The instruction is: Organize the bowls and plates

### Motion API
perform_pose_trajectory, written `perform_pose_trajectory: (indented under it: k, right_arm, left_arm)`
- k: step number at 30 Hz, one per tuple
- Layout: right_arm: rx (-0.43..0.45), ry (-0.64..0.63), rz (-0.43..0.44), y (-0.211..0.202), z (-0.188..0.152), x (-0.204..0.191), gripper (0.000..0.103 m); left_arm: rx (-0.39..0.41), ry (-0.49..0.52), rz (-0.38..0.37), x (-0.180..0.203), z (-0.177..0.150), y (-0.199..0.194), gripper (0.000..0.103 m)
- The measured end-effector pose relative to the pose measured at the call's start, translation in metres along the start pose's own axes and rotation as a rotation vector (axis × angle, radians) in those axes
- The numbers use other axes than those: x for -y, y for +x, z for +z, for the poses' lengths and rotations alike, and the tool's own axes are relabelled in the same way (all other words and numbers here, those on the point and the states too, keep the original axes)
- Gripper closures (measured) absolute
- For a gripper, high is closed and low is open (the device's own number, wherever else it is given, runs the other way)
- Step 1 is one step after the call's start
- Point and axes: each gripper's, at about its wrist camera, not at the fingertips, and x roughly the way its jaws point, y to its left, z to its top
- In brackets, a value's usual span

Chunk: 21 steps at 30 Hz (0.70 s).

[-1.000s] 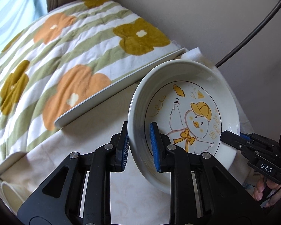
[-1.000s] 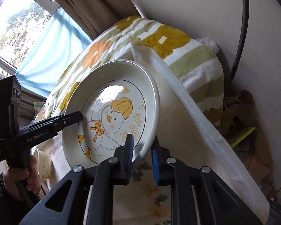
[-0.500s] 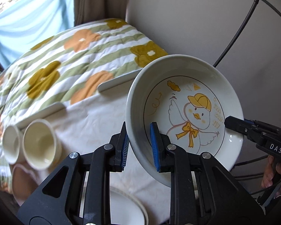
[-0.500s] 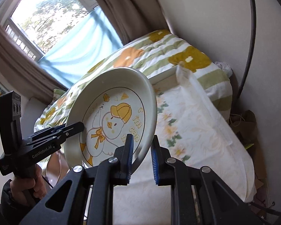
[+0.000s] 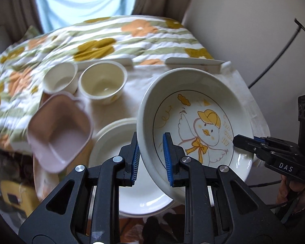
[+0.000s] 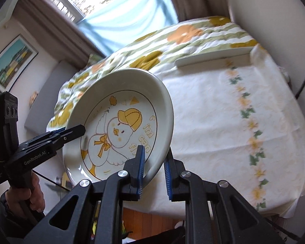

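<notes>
The left gripper is clamped on the rim of a deep white ceramic plate printed with a yellow-capped duck, one blue pad inside the wall and one outside. The right gripper pinches the opposite rim of the same plate the same way, fingers nearly together with only the plate's wall between them. The plate hangs tilted, clear of the cloth.

Below and left of the left fingers lies a plain white round plate, partly under the held plate's lower edge. Further left sits a pink square plastic bowl with lobed corners; beyond it stand two small cream round bowls side by side, close to each other. Past the fingertips, a long white rectangular dish lies at the cloth's far edge, against the striped flowered quilt.

Right of the right fingers, the white floral-bordered tablecloth is bare out to its draped edge.
</notes>
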Motion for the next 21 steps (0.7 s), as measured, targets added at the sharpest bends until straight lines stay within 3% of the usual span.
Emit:
perform_pose_trajectory:
  k: [8, 16, 21]
  right_arm:
    - [-0.145, -0.109, 0.015, 0.061, -0.019, -0.013, 0.086]
    - [-0.171, -0.188, -0.042, 0.083, -0.015, -0.025, 0.086]
    - [-0.182, -0.216, -0.060, 0.089, -0.011, -0.029, 0.086]
  left_arm:
    - [-0.102, -0.173, 0.042, -0.047, -0.053, 0.037, 0.084]
    - [-0.155, -0.263, 0.048, -0.072, -0.072, 0.071, 0.084]
    - [-0.164, -0.267, 0.070, -0.072, -0.069, 0.079, 0.084]
